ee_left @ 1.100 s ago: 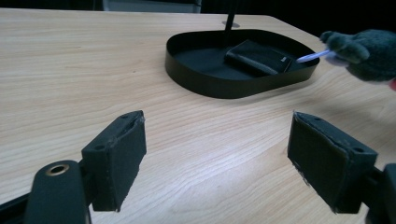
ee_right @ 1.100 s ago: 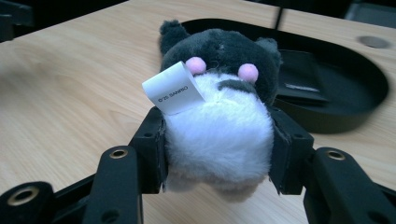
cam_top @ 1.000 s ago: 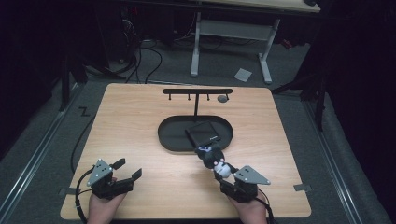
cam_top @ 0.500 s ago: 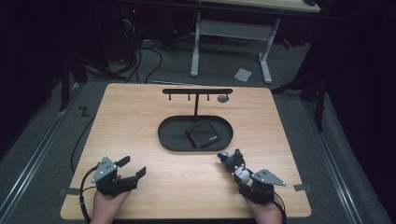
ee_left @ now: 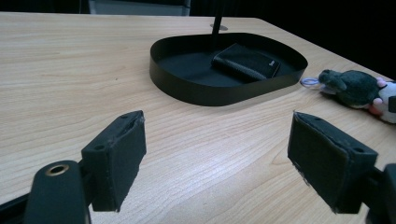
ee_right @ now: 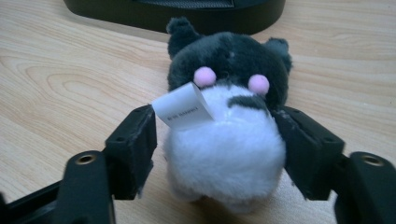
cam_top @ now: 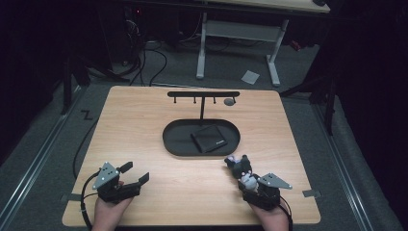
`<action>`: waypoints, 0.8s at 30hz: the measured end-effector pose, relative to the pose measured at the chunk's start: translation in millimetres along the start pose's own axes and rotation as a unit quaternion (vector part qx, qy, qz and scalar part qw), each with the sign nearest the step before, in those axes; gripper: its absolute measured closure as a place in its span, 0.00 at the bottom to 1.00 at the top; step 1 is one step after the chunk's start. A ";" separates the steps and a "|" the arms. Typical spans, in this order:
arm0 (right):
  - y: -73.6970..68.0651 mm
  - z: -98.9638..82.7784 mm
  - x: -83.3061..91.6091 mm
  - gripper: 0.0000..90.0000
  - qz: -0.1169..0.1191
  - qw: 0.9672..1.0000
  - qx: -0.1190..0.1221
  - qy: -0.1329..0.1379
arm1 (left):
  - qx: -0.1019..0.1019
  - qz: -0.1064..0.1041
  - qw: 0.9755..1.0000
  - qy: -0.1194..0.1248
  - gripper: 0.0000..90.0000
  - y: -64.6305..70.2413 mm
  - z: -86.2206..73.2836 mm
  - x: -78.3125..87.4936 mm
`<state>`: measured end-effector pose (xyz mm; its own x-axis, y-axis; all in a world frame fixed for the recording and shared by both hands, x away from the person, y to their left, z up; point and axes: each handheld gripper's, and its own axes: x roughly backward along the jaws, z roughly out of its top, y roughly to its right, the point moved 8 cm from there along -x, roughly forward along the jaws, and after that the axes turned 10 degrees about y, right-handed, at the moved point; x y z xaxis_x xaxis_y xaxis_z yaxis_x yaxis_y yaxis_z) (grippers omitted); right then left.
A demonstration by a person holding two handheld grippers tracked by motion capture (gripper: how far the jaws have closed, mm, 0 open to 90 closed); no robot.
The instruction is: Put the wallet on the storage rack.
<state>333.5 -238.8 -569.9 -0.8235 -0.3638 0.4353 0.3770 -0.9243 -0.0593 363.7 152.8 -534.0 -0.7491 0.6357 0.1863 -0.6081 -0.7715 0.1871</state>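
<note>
A dim room surrounds the light wooden table (cam_top: 144, 125). Beyond its far edge, a white-legged desk (cam_top: 235, 33) stands on grey floor (cam_top: 298, 72), with dark cables (cam_top: 159, 57) trailing near its left leg.

Each hand carried a black tool (cam_top: 131, 174) built of blocky plastic, with a grey three-cornered plate bolted on top. A black cable trailed in a loop from the left tool. The right tool (cam_top: 243, 174) matched it, plate and all. Its two jaws ended in thick, flat black pads (ee_right: 135, 140) with worn, fraying edges, each arm showing a brass-ringed screw hole near its base.
</note>
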 end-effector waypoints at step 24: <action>17.6 -2.7 19.9 0.23 -0.029 0.993 0.020 -0.112 | 0.017 -0.006 1.000 0.002 0.22 -6.3 -1.2 5.5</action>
<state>322.6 -262.6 -564.7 -0.7309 -0.2704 0.6266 0.3509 -0.9364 0.0053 363.2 161.1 -535.4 -0.7424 0.6452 0.1803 -0.6082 -0.7620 0.2225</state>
